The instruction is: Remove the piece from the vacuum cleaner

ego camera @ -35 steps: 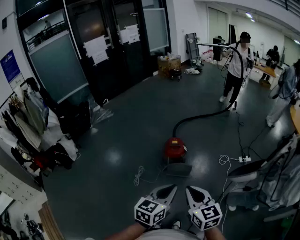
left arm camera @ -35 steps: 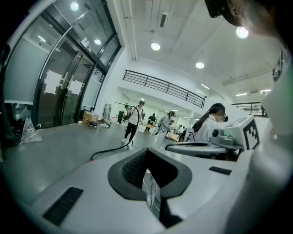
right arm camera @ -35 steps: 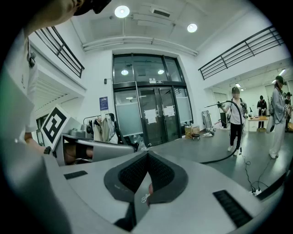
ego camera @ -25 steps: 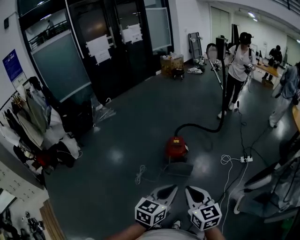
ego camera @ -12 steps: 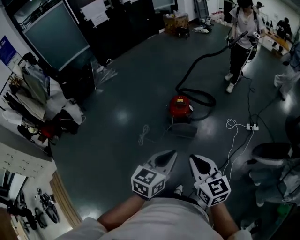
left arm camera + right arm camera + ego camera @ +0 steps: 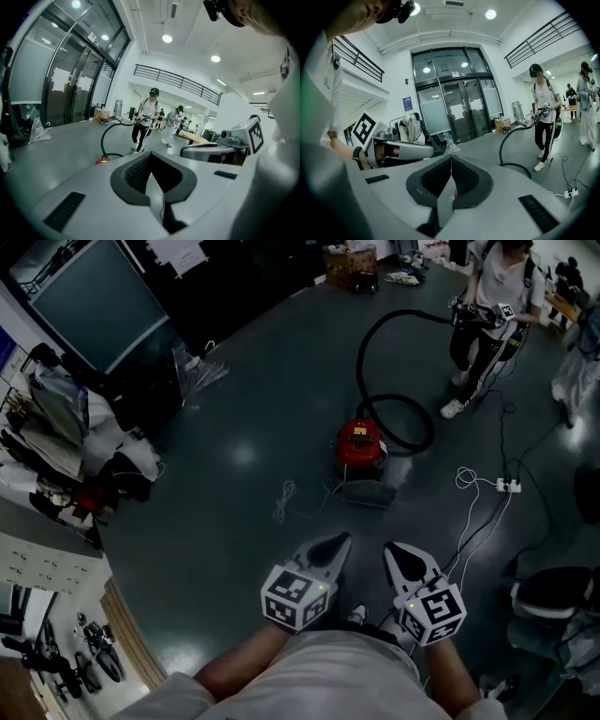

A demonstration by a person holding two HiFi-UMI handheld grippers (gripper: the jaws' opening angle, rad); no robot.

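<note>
A red vacuum cleaner (image 6: 360,444) stands on the dark floor, well ahead of me. Its black hose (image 6: 403,381) loops up to a person (image 6: 492,296) who holds the far end. A flat grey piece (image 6: 366,493) lies just in front of the vacuum. My left gripper (image 6: 337,540) and right gripper (image 6: 392,549) are side by side close to my body, both shut and empty, far short of the vacuum. In the left gripper view the vacuum (image 6: 102,160) shows beyond the shut left gripper (image 6: 150,158). The right gripper view shows the right gripper (image 6: 451,161) shut, with the hose (image 6: 508,140) beyond.
A white power strip (image 6: 506,486) with cables lies right of the vacuum, and a coiled white cable (image 6: 283,501) to its left. Clothes and bags (image 6: 56,427) crowd the left wall. A chair (image 6: 553,592) stands at the right. Boxes (image 6: 349,261) sit by the dark glass doors.
The head view has tilted down, so the vacuum sits higher in the frame. The person has lowered the hose, which now coils beside the vacuum. Both grippers stay shut near my body.
</note>
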